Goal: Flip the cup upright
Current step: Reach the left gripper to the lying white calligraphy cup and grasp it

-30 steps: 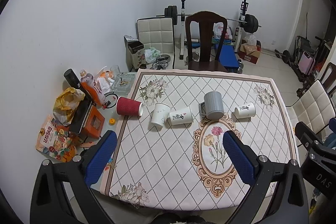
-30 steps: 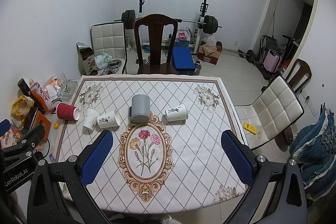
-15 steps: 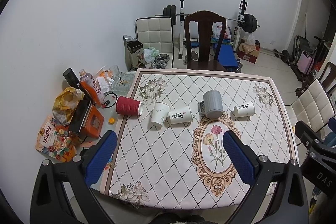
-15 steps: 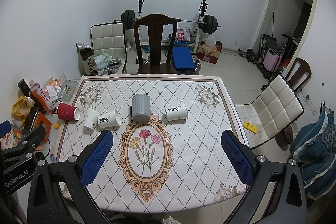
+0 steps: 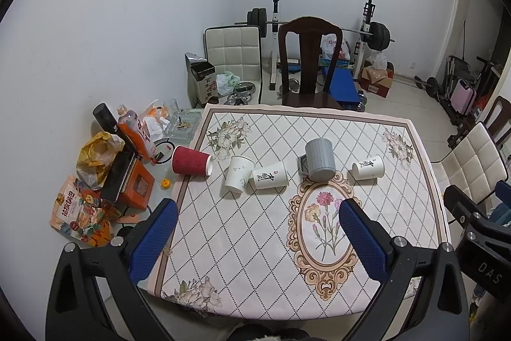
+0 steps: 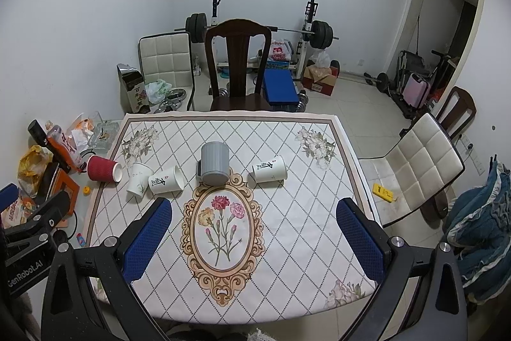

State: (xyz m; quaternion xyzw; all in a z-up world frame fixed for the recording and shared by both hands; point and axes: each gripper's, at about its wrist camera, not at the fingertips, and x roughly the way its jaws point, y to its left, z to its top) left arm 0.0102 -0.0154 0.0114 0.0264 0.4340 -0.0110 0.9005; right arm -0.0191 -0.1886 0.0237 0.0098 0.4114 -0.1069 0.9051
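While both claws — left [image 5: 255, 232], right [image 6: 254, 229] — gape empty, the grey mug [image 6: 214, 163] sits inverted.

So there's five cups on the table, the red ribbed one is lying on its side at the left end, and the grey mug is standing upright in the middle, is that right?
Not quite. The grey mug is upside down, its mouth on the tablecloth and its closed base on top, as the right wrist view shows. The rest holds: five cups, with the red ribbed cup lying on its side at the left end.
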